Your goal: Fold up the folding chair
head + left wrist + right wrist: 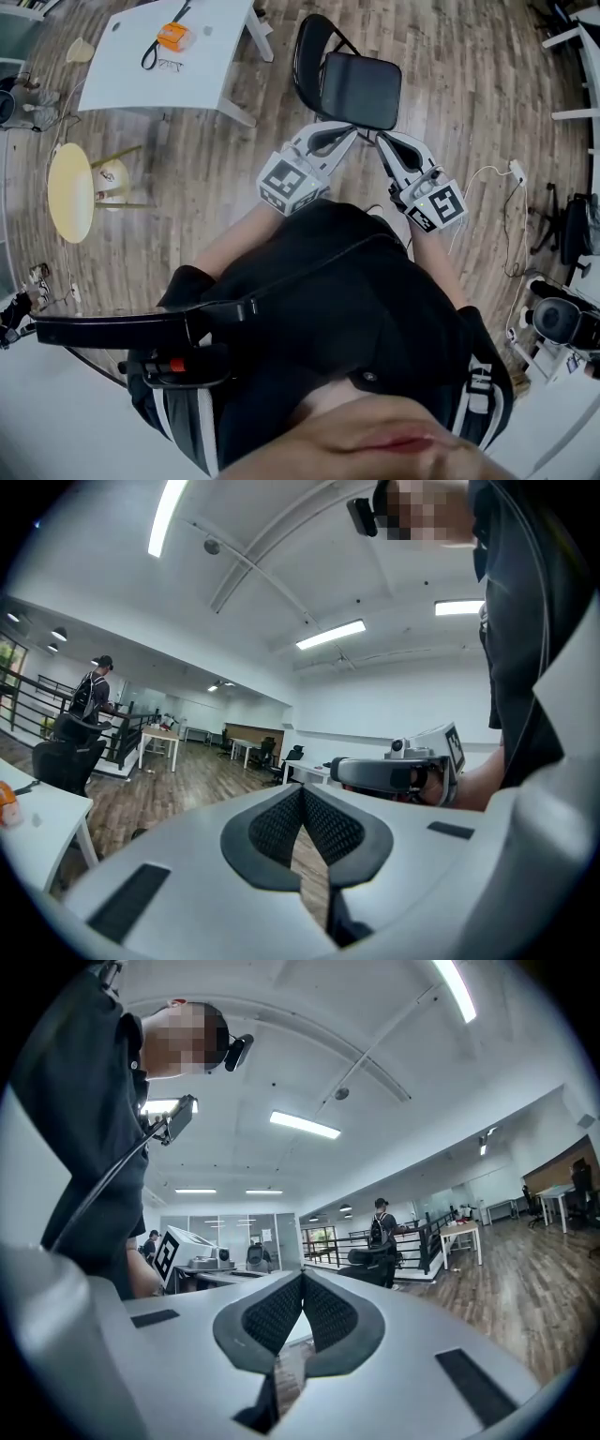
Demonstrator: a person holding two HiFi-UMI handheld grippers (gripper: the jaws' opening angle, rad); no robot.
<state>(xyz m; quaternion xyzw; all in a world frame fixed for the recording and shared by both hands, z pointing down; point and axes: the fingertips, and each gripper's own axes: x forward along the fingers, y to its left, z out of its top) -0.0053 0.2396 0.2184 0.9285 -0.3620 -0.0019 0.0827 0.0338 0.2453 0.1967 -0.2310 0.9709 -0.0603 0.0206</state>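
While the folding chair (361, 89) stands fully open on the wooden floor (234, 169), with its seat flat and its looped backrest on the side away from the person, I'd judge that none of the folding is done yet. It sits right in front of the person, which puts the front edge of the seat within easy reach of both hands. The left gripper (345, 131) and the right gripper (382, 141) point at that edge from either side and are held about level. Their tips are very near the seat, though I can't tell from above whether either one touches it. Seen along its own length, the left gripper (302, 794) has its dark pads pressed together with nothing between them, and the right gripper (300, 1283) is the same. Neither of those two views shows the chair, only the open office beyond. My guess is that the pair is set wide so the seat can be tipped up evenly towards the backrest. Pressed together like this, they could only nudge the edge. To pinch it they would have to spread first. Further off, a white desk (131, 70) stands well clear to the left with a small orange thing (173, 36) on it. A pale cable (487, 173) trails on the floor to the right, also clear of the chair legs.
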